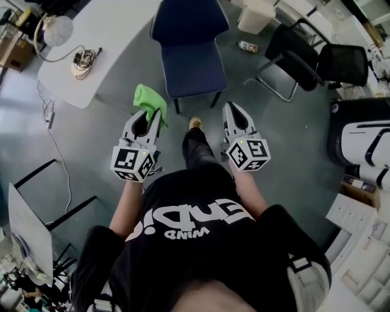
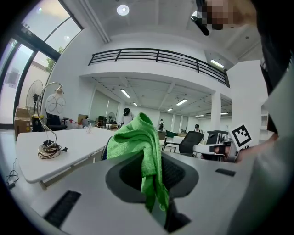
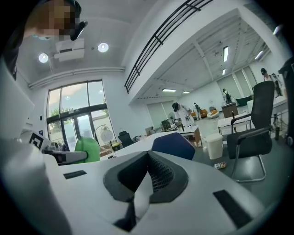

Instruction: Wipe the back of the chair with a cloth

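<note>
- Step: the approach. The left gripper (image 1: 154,117) has its jaws clamped on a green cloth (image 1: 147,99); in the left gripper view the cloth bunches above the jaws and a tail hangs down between them.
- The right gripper (image 1: 234,108) has its jaws pressed together with nothing between them.
- The blue chair (image 1: 190,67) stands on the floor just ahead of both grippers, beside the white desk (image 1: 116,24). The cloth is short of the chair and touches no part of it.
- Wiping has not begun, by my reading: the chair back (image 1: 189,18) lies at the far end of the chair, beyond the seat.
- Next move, as I judge it: carry the cloth forward and up to the chair back, press it flat, then sweep across.
- Containers: 1 white bin (image 1: 256,15) stands beyond the chair; its inside cannot be seen.
</note>
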